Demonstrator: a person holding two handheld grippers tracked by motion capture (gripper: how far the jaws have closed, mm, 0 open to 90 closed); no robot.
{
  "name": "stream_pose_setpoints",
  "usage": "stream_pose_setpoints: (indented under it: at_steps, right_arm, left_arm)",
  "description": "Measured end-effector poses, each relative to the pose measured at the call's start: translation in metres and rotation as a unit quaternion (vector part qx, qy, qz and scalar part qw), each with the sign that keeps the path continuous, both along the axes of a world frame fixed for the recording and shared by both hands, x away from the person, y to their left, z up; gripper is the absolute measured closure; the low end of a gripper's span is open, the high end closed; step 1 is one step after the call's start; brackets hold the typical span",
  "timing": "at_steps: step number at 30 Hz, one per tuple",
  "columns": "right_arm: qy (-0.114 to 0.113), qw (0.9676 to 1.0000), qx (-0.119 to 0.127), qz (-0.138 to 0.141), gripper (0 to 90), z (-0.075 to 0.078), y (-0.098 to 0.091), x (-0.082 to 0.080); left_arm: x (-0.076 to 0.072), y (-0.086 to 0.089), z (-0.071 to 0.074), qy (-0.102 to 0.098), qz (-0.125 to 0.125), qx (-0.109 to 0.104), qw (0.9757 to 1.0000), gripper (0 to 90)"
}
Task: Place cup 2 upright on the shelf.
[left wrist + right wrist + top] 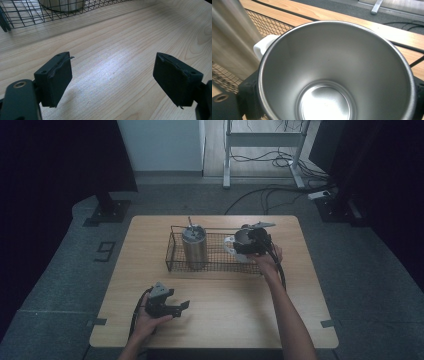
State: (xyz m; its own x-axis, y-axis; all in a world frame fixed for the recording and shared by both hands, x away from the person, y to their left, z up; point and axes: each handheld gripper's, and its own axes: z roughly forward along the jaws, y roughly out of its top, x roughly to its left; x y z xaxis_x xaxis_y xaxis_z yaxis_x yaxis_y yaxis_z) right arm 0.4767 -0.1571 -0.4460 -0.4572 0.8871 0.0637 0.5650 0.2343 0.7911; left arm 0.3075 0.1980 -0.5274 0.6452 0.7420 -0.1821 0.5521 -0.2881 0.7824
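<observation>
A steel mug (pixel 239 240) with a white handle (pixel 263 45) hangs over the right end of a black wire basket (pixel 172 251). My right gripper (pixel 254 242) is shut on it from the near side. In the right gripper view the mug's empty inside (pixel 332 62) sits between the jaws, and one finger (pixel 249 100) presses its left wall. A tall steel tumbler (pixel 194 247) with a rod sticking out of its lid stands in the basket's left half. My left gripper (pixel 181 308) rests low over the table's front left, open, with bare wood between its jaws (pixel 112 77).
The wooden table (pixel 225 315) carries the basket across its far half. The basket's near wall (pixel 25 15) and the tumbler's base (pixel 62 5) lie ahead of the left gripper. Beyond the table are a desk frame (pixel 227 150), floor cables (pixel 260 195) and dark curtains.
</observation>
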Motion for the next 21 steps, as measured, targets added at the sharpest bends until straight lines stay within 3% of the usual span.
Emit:
stream_pose_setpoints:
  at_steps: [21]
  right_arm:
    - [0.025, 0.9995, -0.015, -0.015, 7.1, -0.024, 0.001, 0.012]
  left_arm:
    - [0.0, -0.001, -0.002, 0.002, 0.0, 0.005, 1.0, 15.9]
